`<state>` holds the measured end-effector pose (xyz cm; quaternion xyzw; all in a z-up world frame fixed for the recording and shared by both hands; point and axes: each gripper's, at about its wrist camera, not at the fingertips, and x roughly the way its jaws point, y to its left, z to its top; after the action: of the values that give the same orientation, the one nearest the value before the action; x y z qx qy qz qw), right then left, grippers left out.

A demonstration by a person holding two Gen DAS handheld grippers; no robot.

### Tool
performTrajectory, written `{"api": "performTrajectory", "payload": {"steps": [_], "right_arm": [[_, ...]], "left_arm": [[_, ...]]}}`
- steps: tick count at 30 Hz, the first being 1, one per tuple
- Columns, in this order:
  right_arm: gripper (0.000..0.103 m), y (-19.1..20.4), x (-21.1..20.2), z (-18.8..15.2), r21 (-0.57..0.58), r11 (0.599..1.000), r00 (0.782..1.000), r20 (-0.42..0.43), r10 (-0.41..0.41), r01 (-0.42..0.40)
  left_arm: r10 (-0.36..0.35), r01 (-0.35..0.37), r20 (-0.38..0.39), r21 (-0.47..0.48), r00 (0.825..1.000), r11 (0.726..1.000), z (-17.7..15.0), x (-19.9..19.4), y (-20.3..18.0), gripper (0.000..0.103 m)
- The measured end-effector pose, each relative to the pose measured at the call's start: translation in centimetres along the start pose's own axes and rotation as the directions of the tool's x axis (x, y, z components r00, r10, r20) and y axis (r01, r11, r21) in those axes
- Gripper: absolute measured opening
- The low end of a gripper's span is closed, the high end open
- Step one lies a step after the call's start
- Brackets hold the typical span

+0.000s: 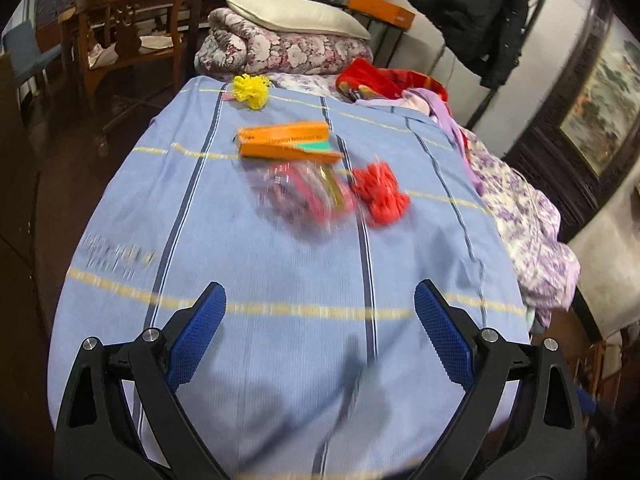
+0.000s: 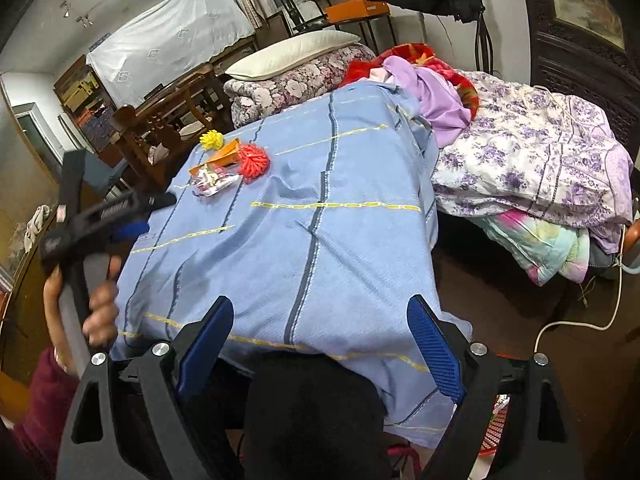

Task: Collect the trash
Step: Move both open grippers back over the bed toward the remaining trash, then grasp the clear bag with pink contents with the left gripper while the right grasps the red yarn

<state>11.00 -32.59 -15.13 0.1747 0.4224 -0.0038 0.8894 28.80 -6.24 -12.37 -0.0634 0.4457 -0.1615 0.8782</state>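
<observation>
On the blue striped cloth lie an orange box, a clear plastic wrapper with pink print, a red crumpled ball and a yellow crumpled ball. My left gripper is open and empty, well short of them. In the right wrist view the same trash sits far off: the wrapper, the orange box, the red ball, the yellow ball. My right gripper is open and empty over the cloth's near edge. The left gripper shows there at the cloth's left side.
Folded floral quilt and pillow lie beyond the cloth. Piled purple floral bedding is on the right. Wooden chairs stand at left. A red basket shows low at right, behind my right finger.
</observation>
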Motion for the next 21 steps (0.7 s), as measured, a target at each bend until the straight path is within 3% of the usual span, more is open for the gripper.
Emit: {"api": "performTrajectory", "payload": {"steps": [3, 7, 14, 15, 18, 21], "right_arm": [[0.087, -0.8, 0.8, 0.4, 0.014, 1.000, 1.000, -0.014, -0.013, 0.013], [0.087, -1.4, 1.3, 0.8, 0.021, 0.999, 0.999, -0.023, -0.037, 0.037], [0.087, -1.6, 2.3, 1.7, 0.017, 0.998, 0.997, -0.035, -0.065, 0.065], [0.087, -1.4, 2.4, 1.7, 0.015, 0.998, 0.997, -0.036, -0.066, 0.066], [0.087, -0.6, 3.1, 2.1, -0.003, 0.998, 0.997, -0.043, -0.060, 0.060], [0.087, 0.8, 3.7, 2.5, -0.036, 0.998, 0.998, -0.043, -0.050, 0.048]], "left_arm": [[0.006, -0.006, -0.006, 0.002, 1.000, 1.000, 2.2, 2.3, -0.4, 0.092], [0.073, -0.073, -0.002, 0.029, 0.997, 0.997, 4.3, 5.4, -1.0, 0.092], [0.121, -0.119, -0.037, 0.043, 0.992, 0.992, 5.0, 9.0, 0.0, 0.091], [0.109, -0.108, -0.033, 0.033, 0.993, 0.994, 4.9, 8.9, 0.5, 0.089], [0.050, -0.049, -0.023, 0.027, 0.998, 0.998, 4.4, 8.2, 1.6, 0.055], [0.065, -0.066, 0.020, 0.043, 0.998, 0.997, 2.9, 6.1, 2.7, 0.046]]}}
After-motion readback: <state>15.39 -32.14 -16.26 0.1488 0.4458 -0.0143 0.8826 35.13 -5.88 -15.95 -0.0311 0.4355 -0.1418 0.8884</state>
